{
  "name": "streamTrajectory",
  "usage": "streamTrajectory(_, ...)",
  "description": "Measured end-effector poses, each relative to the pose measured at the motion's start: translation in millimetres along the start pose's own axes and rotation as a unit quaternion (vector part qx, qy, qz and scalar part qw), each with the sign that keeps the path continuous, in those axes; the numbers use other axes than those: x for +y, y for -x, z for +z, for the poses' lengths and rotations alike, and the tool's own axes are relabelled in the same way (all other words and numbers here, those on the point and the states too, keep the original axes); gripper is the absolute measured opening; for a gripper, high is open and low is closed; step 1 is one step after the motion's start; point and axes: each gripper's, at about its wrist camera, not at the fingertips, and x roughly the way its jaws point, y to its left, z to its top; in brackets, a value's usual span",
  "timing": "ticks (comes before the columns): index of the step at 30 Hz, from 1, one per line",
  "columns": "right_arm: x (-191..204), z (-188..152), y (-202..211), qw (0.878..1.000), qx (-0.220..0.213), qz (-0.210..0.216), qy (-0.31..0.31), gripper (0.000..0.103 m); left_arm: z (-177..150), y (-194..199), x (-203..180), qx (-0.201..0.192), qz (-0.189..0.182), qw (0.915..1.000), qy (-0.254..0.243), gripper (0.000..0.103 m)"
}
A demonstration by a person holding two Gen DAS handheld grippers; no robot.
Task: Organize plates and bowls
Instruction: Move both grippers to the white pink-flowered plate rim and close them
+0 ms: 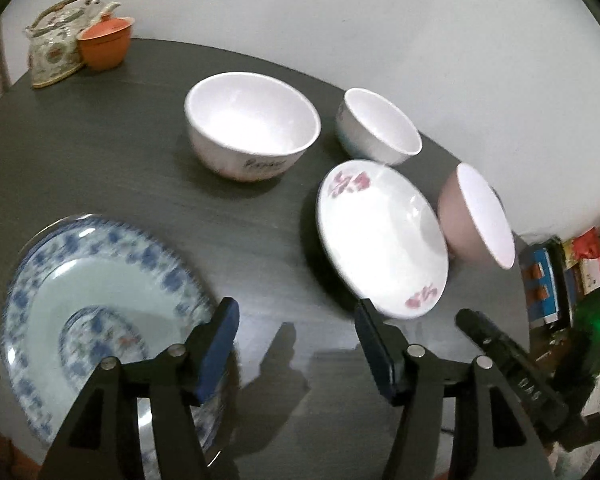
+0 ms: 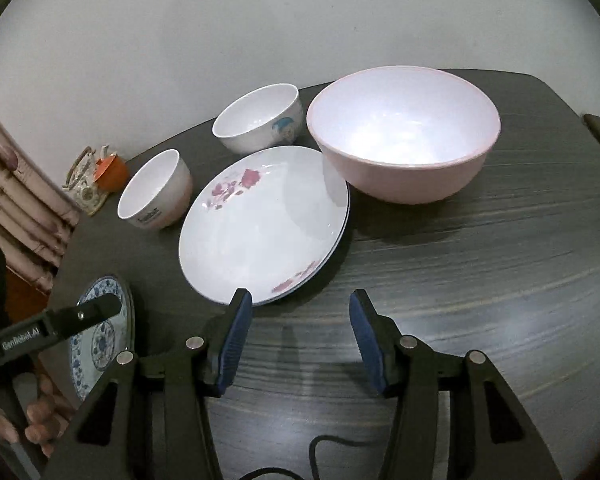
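Both my grippers gape empty, left gripper (image 1: 296, 330) beside the blue-patterned porcelain plate (image 1: 96, 280), right gripper (image 2: 300, 320) just short of the white rose-printed plate (image 2: 260, 224); I'd pinch that rim squarely

The table (image 2: 480, 280) is dark grey with a streaked wood grain. The near-left plate (image 1: 100, 280) is pale green-white with blue floral bands. The middle plate (image 2: 260, 224) is white with pink-red flowers. The big bowl (image 2: 404, 136) is pale pink outside, white inside. Two smaller bowls are white: one (image 2: 156, 192) bears dark lettering, the other (image 2: 260, 120) a blue figure. The far cup (image 1: 106, 42) is orange, and the teapot (image 1: 56, 40) is cream and patterned.
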Motion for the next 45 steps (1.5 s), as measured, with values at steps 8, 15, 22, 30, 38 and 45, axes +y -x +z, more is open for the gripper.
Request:
streamTrajectory(8, -16.2, 20.5, -30.3, 1.000, 0.016, 0.000, -0.008, 0.039, 27.9, -34.3, -8.8, 0.005, -0.001, 1.0000, 0.001, 0.061)
streamTrajectory(15, -25.2, 34.4, -48.9, 1.000, 0.015, -0.004, -0.010, 0.035, 44.9, -61.2, -8.1, 0.013, -0.009, 0.9997, 0.021, 0.061)
streamTrajectory(22, -34.5, 39.9, -63.7, 1.000, 0.022, -0.006, -0.014, 0.034, 55.1, -78.9, -11.1, 0.026, -0.014, 0.9994, 0.021, 0.061)
streamTrajectory(30, -40.2, 42.9, -71.8, 1.000, 0.025, 0.002, -0.011, 0.030, 59.5, -94.2, -13.0, 0.042, -0.026, 0.9986, 0.020, 0.060)
streamTrajectory(38, -41.7, 44.9, -75.2, 1.000, 0.020, 0.006, -0.008, 0.023, 58.3, -102.8, -28.6, 0.047, -0.017, 0.9987, -0.012, 0.044)
streamTrajectory(45, -36.1, 45.8, -81.0, 0.999, 0.029, 0.016, -0.013, 0.014, 53.4, -108.2, -39.5, 0.043, 0.009, 0.9987, -0.026, 0.032)
